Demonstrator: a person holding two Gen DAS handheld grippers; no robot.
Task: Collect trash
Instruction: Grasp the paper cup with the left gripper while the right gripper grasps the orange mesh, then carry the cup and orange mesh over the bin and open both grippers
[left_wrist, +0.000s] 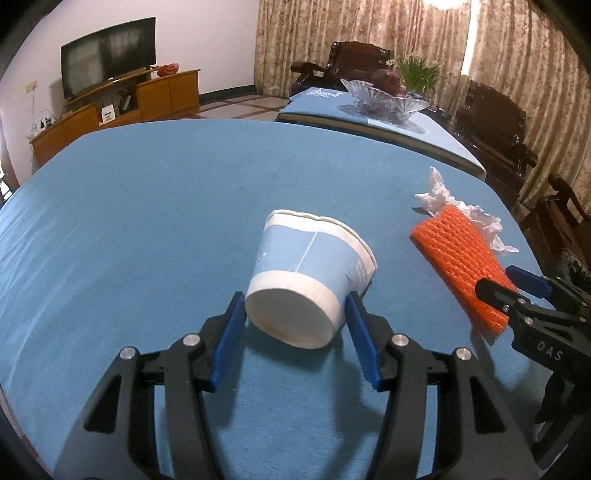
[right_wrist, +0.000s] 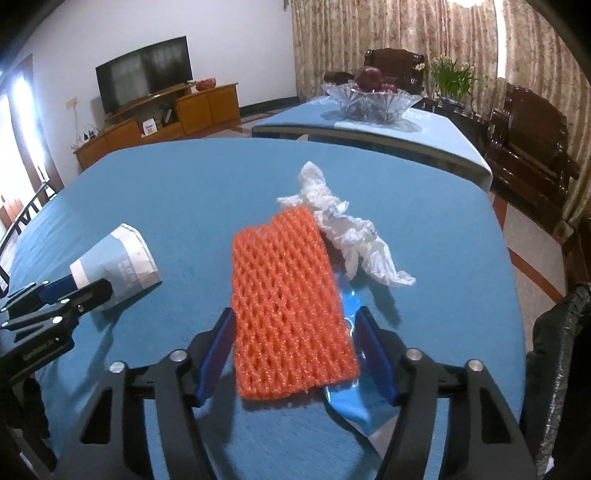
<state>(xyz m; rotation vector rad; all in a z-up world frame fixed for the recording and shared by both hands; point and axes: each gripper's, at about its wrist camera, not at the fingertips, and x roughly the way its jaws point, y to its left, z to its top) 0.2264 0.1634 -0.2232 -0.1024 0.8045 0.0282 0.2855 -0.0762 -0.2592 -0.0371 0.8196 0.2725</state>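
Observation:
A blue-and-white paper cup (left_wrist: 306, 273) lies on its side on the blue tablecloth (left_wrist: 147, 221), its base toward me. My left gripper (left_wrist: 293, 299) is shut on that base, one blue pad on each side; in the right wrist view the cup (right_wrist: 122, 258) shows in the left gripper (right_wrist: 86, 286) too. An orange foam net (right_wrist: 288, 306) lies flat between the fingers of my right gripper (right_wrist: 295, 317). The left pad is at the net's edge and a small gap shows at the right pad. A crumpled white tissue (right_wrist: 343, 225) and a clear plastic scrap (right_wrist: 349, 299) lie beside the net.
Beyond this table stands a second blue-covered table (right_wrist: 443, 129) with a glass fruit bowl (right_wrist: 369, 99). Dark wooden chairs (right_wrist: 528, 122) line the right side. A dark crinkled bag (right_wrist: 561, 332) hangs at the table's right edge. The TV cabinet (right_wrist: 166, 118) is far left.

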